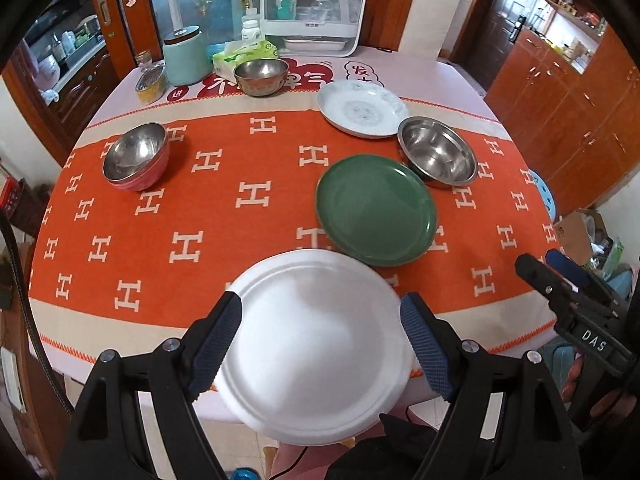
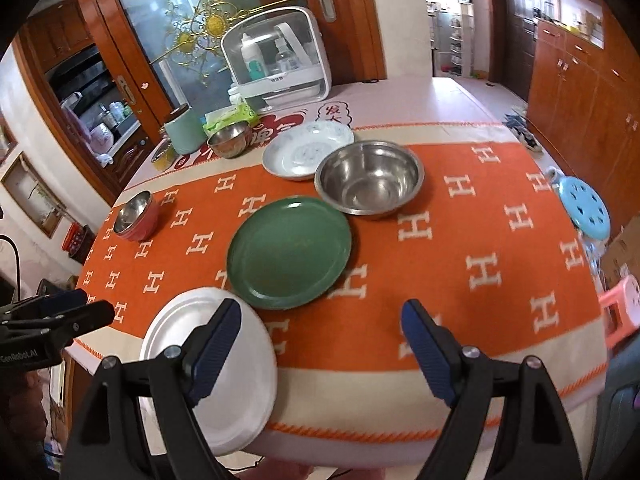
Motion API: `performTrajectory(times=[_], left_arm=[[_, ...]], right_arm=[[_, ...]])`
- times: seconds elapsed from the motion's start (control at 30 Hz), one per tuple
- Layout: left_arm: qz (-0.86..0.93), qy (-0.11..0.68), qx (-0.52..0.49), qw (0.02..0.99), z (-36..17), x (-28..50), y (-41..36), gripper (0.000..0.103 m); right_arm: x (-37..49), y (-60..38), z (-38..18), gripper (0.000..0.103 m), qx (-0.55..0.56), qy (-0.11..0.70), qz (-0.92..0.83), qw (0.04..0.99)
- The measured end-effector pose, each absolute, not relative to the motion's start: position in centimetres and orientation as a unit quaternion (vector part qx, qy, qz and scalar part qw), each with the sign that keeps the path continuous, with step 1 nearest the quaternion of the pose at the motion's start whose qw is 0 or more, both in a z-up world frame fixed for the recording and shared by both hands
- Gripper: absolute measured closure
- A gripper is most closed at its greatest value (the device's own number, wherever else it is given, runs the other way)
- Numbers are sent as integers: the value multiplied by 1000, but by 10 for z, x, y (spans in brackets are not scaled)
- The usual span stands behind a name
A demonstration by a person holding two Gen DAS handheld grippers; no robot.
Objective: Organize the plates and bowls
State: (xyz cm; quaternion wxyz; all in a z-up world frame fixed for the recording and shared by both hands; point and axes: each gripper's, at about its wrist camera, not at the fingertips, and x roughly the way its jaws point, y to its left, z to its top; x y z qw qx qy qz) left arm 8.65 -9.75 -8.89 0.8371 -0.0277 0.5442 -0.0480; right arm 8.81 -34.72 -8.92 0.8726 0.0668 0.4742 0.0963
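Observation:
A plain white plate [image 1: 316, 344] lies at the near edge of the table and juts out over it. My left gripper [image 1: 320, 300] hovers above it, open, its pads clear of the rim. In the right wrist view that plate [image 2: 256, 380] sits at the near left corner, with the left gripper [image 2: 94, 302] off to its left. My right gripper [image 2: 322, 306] is open over bare cloth, holding nothing. Beyond are a green plate [image 1: 376, 210], a large steel bowl [image 1: 438, 152], a patterned white plate [image 1: 362, 108], a pink bowl [image 1: 136, 156] and a small metal bowl [image 1: 261, 76].
An orange cloth [image 1: 248, 196] with white H marks covers the table. At the back stand a mint canister [image 1: 182, 58], a tissue pack [image 1: 244, 56], a yellow jar [image 1: 152, 84] and a white cabinet [image 1: 314, 8]. A blue stool [image 2: 584, 208] and a pink stool [image 2: 624, 304] stand to the right.

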Motion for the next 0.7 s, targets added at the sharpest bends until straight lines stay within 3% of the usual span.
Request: performTrajectory(times=[0.7], left_arm=[[0,549,-42,835,-47,195,-182,22]], right_arm=[[240,-432,-46,15,74,479,190,854]])
